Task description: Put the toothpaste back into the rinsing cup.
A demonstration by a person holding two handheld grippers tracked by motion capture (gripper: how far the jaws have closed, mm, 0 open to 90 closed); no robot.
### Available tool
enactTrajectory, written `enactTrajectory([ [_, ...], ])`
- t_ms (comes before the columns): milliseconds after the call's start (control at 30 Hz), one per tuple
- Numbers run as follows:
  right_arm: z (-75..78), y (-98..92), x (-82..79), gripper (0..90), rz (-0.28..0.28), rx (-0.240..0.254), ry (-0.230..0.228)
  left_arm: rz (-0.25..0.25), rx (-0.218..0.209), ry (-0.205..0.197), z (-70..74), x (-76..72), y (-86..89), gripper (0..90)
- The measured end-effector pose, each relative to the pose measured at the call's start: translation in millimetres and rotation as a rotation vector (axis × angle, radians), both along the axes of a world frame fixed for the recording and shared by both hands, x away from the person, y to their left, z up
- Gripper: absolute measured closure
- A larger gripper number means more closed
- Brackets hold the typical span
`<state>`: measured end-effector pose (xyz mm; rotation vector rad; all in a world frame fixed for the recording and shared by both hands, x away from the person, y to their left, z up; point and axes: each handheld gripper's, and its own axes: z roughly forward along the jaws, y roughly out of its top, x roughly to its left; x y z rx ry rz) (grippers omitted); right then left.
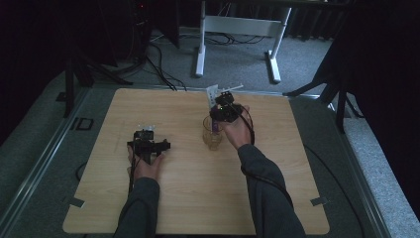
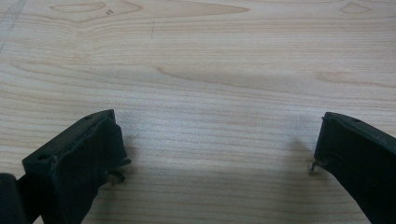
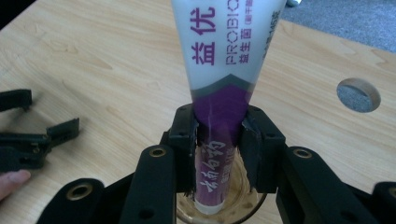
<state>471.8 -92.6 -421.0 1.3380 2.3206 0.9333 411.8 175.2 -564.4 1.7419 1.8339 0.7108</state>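
One tube going into the glass

Right gripper [image 3: 218, 154] jaws clamp the toothpaste tube [image 3: 223, 70], cap-down inside the glass [image 1: 212, 133]; next, release. Left gripper [image 1: 147, 146], left of the glass, jaws wide, empty.

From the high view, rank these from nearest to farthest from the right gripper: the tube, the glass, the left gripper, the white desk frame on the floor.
1. Tube: clamped in the right gripper.
2. Glass: just below it, around the tube's cap end.
3. Left gripper: to the left, resting on the table.
4. White desk frame: beyond the table's far edge.
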Motion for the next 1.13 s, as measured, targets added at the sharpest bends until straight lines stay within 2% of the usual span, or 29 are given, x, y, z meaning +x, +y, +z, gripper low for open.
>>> enactTrajectory([
  [333, -24.9, -1.4, -1.7, 65.4, 0.003, -0.055, 0.045, -0.001, 0.002, -0.001, 0.0, 0.1, 0.0, 0.0],
  [433, -29.7, -6.3, -2.5, 64.8, -0.006, -0.033, 0.049, 0.0, 0.0, -0.001, -0.1, 0.1, -0.1, 0.0],
  [500, -31.7, -8.0, -3.5, 63.4, 0.003, -0.038, 0.061, 0.0, 0.0, -0.001, -0.1, 0.1, -0.1, 0.0],
  [533, -33.4, -8.7, -5.0, 63.1, 0.012, -0.053, 0.06, 0.0, 0.0, -0.001, -0.1, 0.1, -0.1, 0.0],
  [667, -34.8, -9.7, -10.0, 62.0, 0.042, -0.048, 0.054, 0.0, 0.0, -0.001, -0.1, 0.1, -0.2, 0.0],
  [867, -31.0, -12.9, -15.1, 60.5, 0.053, -0.044, 0.036, 0.0, 0.0, -0.001, -0.1, 0.2, -0.1, 0.0],
  [1033, -25.2, -19.8, -24.9, 59.3, 0.07, -0.018, 0.004, 0.0, 0.0, 0.0, 0.0, 0.1, -0.1, 0.0],
  [1133, -25.5, -27.4, -31.8, 58.6, 0.081, -0.03, -0.011, -0.001, 0.0, 0.0, 0.0, 0.2, -0.1, 0.0],
])
